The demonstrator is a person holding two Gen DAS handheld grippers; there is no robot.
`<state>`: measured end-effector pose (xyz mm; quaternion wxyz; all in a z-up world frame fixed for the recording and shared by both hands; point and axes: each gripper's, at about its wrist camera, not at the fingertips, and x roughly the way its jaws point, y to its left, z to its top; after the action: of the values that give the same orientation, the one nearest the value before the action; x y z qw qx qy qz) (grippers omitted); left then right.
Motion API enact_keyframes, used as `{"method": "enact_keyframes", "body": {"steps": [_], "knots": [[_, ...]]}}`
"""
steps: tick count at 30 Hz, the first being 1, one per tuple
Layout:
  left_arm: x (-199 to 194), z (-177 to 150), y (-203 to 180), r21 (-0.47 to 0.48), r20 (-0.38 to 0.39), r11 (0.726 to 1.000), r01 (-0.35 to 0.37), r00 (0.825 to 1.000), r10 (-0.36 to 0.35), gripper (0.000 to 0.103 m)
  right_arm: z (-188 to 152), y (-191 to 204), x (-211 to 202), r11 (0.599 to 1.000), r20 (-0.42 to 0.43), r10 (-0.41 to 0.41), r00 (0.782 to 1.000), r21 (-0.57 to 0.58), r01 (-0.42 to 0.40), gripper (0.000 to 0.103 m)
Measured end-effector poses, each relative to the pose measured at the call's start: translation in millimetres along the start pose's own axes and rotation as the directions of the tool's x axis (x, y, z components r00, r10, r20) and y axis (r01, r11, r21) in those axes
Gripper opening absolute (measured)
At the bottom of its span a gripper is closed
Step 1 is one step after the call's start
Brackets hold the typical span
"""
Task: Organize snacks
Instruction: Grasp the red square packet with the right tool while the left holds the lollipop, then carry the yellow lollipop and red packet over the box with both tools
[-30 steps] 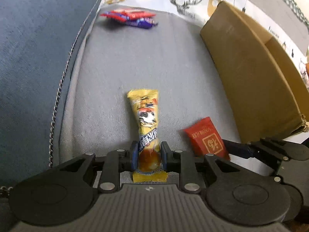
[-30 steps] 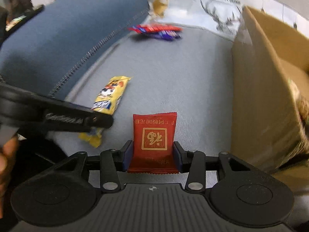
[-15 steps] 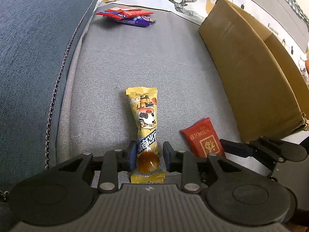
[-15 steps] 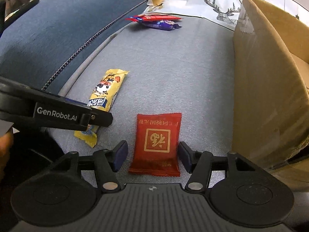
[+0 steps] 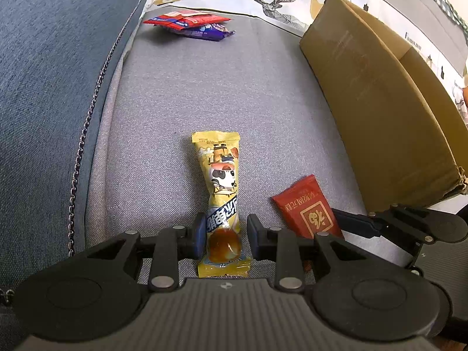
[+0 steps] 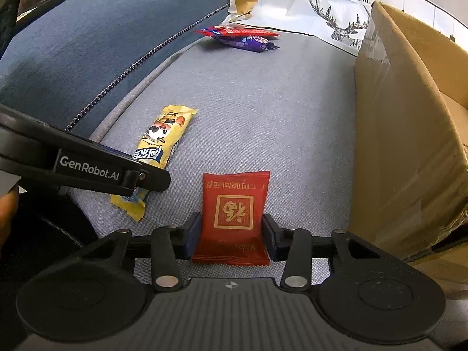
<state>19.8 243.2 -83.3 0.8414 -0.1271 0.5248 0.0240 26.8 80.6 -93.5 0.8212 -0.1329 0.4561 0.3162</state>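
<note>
1. Left wrist view, closest in: the left gripper (image 5: 223,234) is parked over the near end of the yellow snack bar (image 5: 220,181). Its fingers have just been eased apart a little. A gap can be seen on one side, so the bar is straddled, not held, and lies flat on the sofa seat (image 5: 204,87).
2. Just beside it, the red packet (image 6: 234,210) is sat between the fingers of the right gripper (image 6: 231,234). They've just been closed in and look pressed on both edges. It's gripped, but not lifted off the seat yet.
3. Further back on the right, the cardboard box (image 5: 380,111) is presumably where everything gets dropped. What's inside can't be made out.
4. At the far end, a small pile of red and purple snacks (image 5: 190,23) is left untouched.
5. So nothing can be counted as sorted yet; four or so items are left, probably.
</note>
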Motion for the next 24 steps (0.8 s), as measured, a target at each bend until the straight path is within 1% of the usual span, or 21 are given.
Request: {"method": "enact_keyframes", "body": {"steps": [8,10,13,20,24], "knots": [[0.6,-0.6,-0.2,0.009,0.002,1.0,-0.007,1.0,0.007,0.031,-1.6,0.6,-1.5,1.0,0.005,0.002,1.0,-0.001,-0.002,0.045],[0.6,-0.8,-0.4,0.012,0.005,1.0,-0.012,1.0,0.012,0.025,-1.8,0.4,-1.4,1.0,0.007,0.002,1.0,-0.003,-0.002,0.045],[-0.7,-2.0,-1.0,0.016,0.017,1.0,-0.017,1.0,0.017,0.022,-2.4,0.8,-2.1,1.0,0.013,0.003,1.0,-0.01,-0.003,0.045],[-12.8,-6.9,0.6,0.027,0.084,1.0,-0.009,0.996,0.006,0.021,-4.2,0.5,-13.8,1.0,0.044,-0.001,0.999,-0.018,0.001,0.045],[-21.7,-10.6,4.5,0.007,0.133,1.0,0.004,0.991,-0.005,0.02,-6.2,0.6,-37.8,1.0,0.082,0.013,0.997,-0.019,-0.011,0.045]]}}
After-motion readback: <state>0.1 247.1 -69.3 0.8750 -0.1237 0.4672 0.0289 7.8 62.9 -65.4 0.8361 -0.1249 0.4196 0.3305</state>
